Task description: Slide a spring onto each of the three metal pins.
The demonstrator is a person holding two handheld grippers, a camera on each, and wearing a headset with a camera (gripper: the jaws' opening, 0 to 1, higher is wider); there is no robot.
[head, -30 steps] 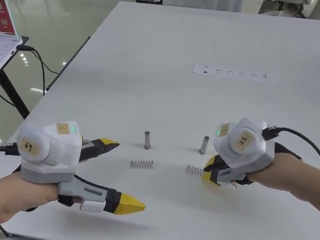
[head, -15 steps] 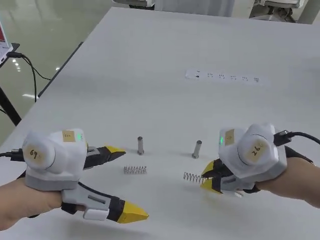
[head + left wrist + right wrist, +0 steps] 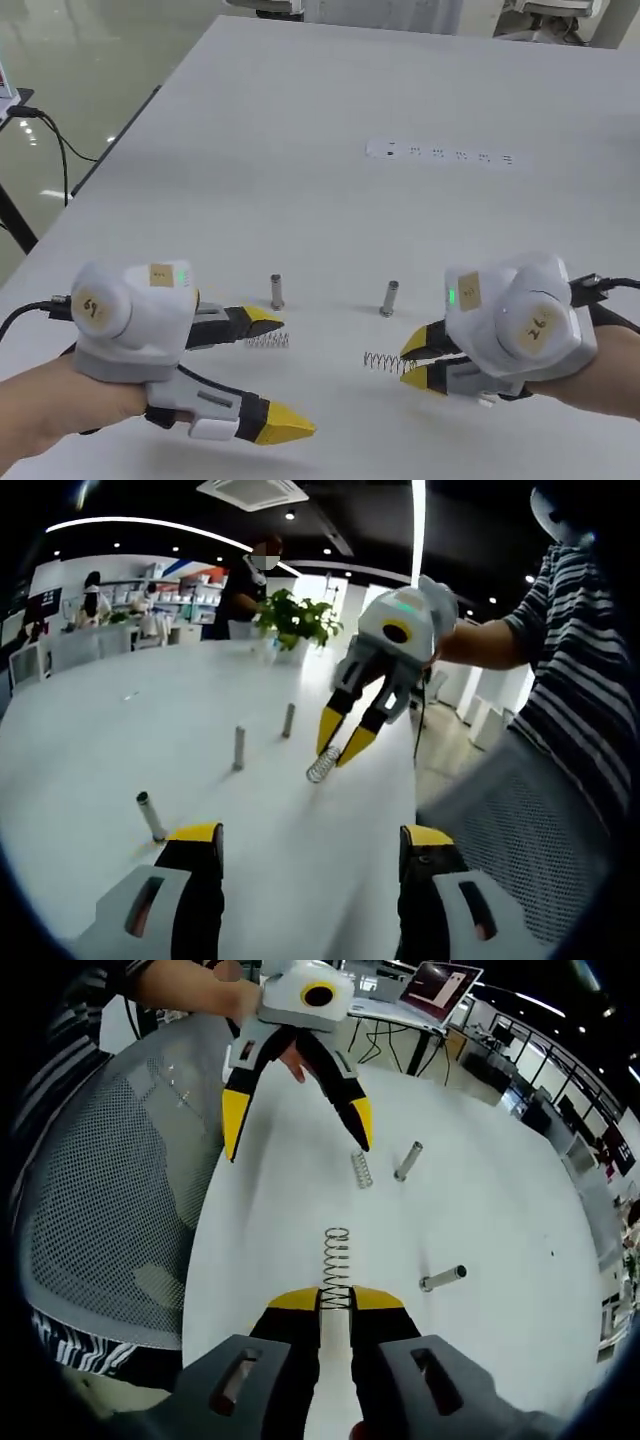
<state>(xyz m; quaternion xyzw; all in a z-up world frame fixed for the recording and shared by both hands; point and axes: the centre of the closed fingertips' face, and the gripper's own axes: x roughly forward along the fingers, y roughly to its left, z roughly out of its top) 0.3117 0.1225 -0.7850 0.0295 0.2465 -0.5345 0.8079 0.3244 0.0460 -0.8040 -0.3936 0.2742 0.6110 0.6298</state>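
Right gripper (image 3: 410,362) pinches a spring (image 3: 384,361) by its end; line its free end squarely over the right pin (image 3: 389,298). Left gripper (image 3: 290,375) gapes, empty.

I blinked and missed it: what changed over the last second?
The left claw, wide open, has slid forward until its upper tip is beside the loose spring on the table. Nothing was picked up or dropped. The right claw keeps gripping the second spring near the same spot, and the two pins stand where they were.
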